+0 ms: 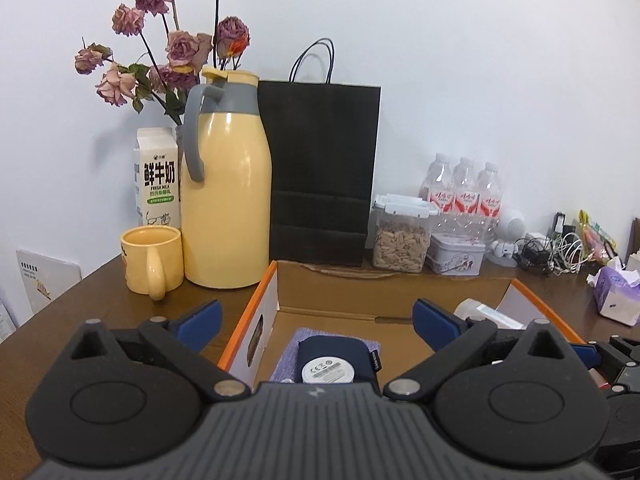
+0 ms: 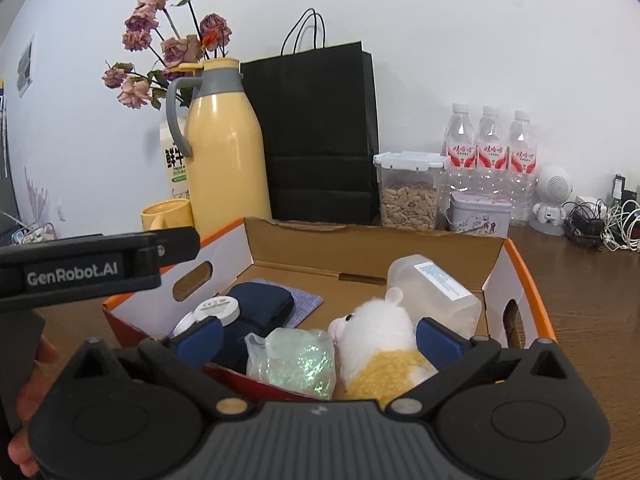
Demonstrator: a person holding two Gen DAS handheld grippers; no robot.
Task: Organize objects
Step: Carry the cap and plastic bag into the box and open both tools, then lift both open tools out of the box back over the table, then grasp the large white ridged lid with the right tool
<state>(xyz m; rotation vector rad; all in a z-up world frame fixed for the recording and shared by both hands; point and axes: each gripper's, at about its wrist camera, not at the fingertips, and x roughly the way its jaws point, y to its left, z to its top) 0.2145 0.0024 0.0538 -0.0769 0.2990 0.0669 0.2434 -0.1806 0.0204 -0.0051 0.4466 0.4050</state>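
Both grippers released, nothing between the pads. Left gripper (image 1: 316,326) low centre of its view, over the cardboard box (image 1: 340,292); navy pouch (image 1: 340,354) with white round device (image 1: 329,372) lies below it. Right gripper (image 2: 318,338) at lower centre; plush toy (image 2: 378,340), plastic bag (image 2: 294,364) and clear bottle (image 2: 434,288) lie inside the box.

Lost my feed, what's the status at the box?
Left tongs open, empty. Right tongs open, empty, over plush toy. Cardboard box holds pouch, bottle, bag. Nothing blocking.
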